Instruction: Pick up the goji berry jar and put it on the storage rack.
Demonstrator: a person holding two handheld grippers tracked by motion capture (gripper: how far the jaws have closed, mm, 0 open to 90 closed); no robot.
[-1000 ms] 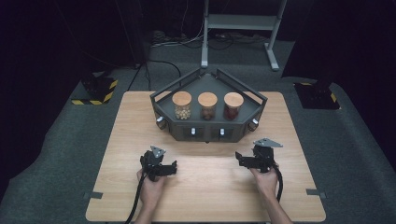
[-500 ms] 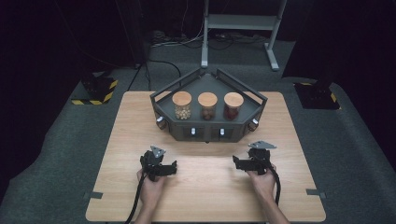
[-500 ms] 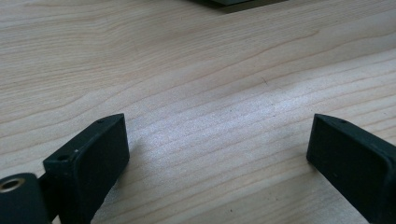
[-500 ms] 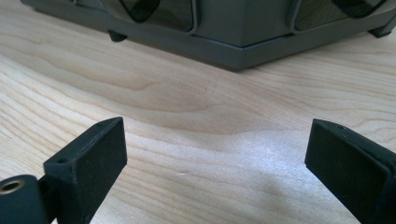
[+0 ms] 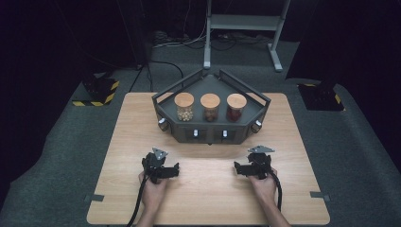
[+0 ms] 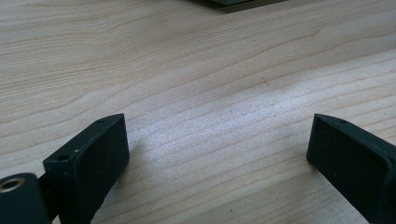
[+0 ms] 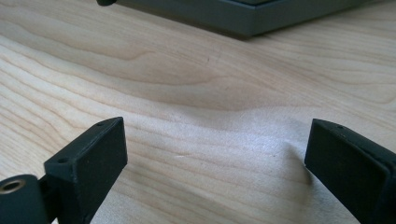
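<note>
**At the near edge of the tabletop: both claws wide, nothing held, jars straight ahead**

Near edge: left claw [image 5: 176,169] and right claw [image 5: 238,169] both rest low over the bare tabletop [image 5: 293,142], tips turned inward toward each other. Jaws spread wide on both, only wood grain between them in each gripper view. No contact with anything.

Ahead of both, at the far side of the tabletop: dark grey angular rack [image 5: 210,133] with small knobs on its front face. Its near lower edge shows at the top of the right gripper view [image 7: 252,21].

Key relation: the three jars stand upright in a row across the rack, well apart from both claws.
- left jar [image 5: 184,107]: pale round pieces, nearer the left claw
- middle jar [image 5: 210,108]: brownish contents, about equal for either
- right jar [image 5: 236,107]: dark red contents, nearer the right claw

All three have wooden lids on. Exact contents too small to tell.

Judgement: any grab needs a forward reach and a lift over the rack's front wall; side approach looks tight, jars sit close together.
</note>
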